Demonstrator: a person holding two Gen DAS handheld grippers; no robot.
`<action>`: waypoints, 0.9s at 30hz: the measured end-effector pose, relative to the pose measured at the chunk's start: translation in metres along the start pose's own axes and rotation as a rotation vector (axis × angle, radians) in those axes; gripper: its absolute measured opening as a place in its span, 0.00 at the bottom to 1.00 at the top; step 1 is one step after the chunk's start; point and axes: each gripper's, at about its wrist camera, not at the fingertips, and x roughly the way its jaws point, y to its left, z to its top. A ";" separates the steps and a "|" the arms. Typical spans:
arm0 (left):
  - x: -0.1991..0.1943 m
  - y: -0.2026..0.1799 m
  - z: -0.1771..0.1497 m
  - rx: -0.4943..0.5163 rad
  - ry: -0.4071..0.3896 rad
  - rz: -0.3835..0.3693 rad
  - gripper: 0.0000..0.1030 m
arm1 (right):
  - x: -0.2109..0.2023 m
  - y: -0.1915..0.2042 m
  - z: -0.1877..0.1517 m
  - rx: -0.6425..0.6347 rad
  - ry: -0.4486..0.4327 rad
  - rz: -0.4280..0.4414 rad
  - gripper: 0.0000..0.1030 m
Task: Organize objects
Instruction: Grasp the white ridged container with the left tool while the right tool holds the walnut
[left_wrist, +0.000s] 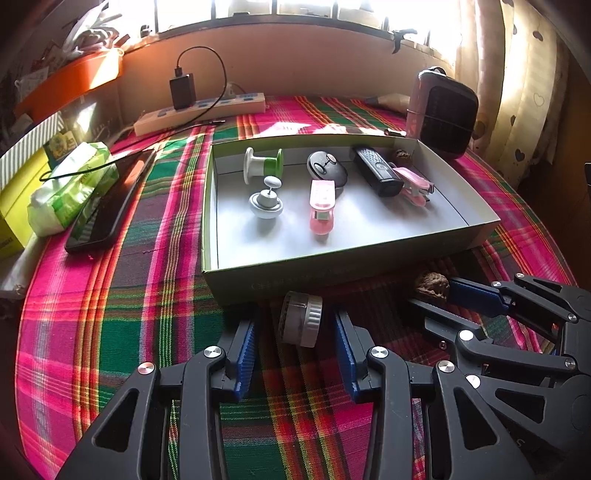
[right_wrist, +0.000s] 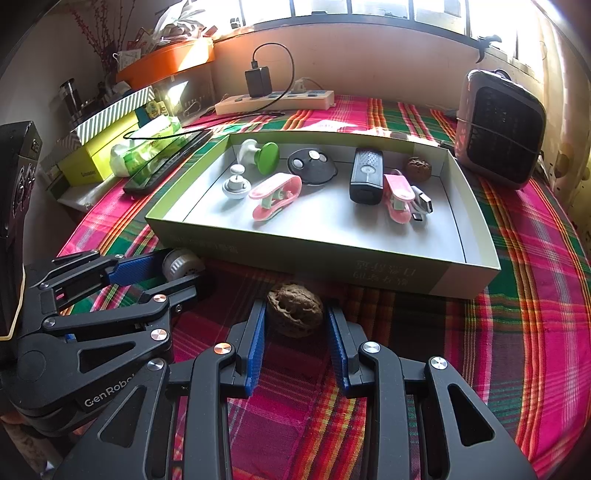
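Plaid cloth (left_wrist: 110, 314) covers the table. Left tongs (left_wrist: 295, 334) stand apart around a ridged white cap (left_wrist: 300, 323), pads clear of it. Right tongs (right_wrist: 295, 325) bracket a walnut (right_wrist: 294, 314), pads at its sides; contact is unclear. Just beyond both lies a shallow box (right_wrist: 332, 254) holding small gadgets.

Two walnuts (right_wrist: 294, 314) are counted, one boxed; two pink clips (right_wrist: 275, 195), two white knobs (right_wrist: 236, 183), one black remote (right_wrist: 365, 181), one round black fob (right_wrist: 312, 166), one box (right_wrist: 332, 254) are seen
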 end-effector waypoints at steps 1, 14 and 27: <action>0.000 0.000 0.000 -0.002 -0.001 0.000 0.34 | 0.000 0.000 0.000 -0.001 0.000 -0.001 0.32; 0.000 0.007 0.000 -0.022 -0.003 0.021 0.17 | 0.000 0.001 0.000 -0.003 0.000 -0.004 0.32; -0.001 0.009 0.000 -0.025 -0.005 0.018 0.17 | 0.000 0.001 0.000 -0.003 0.000 -0.005 0.32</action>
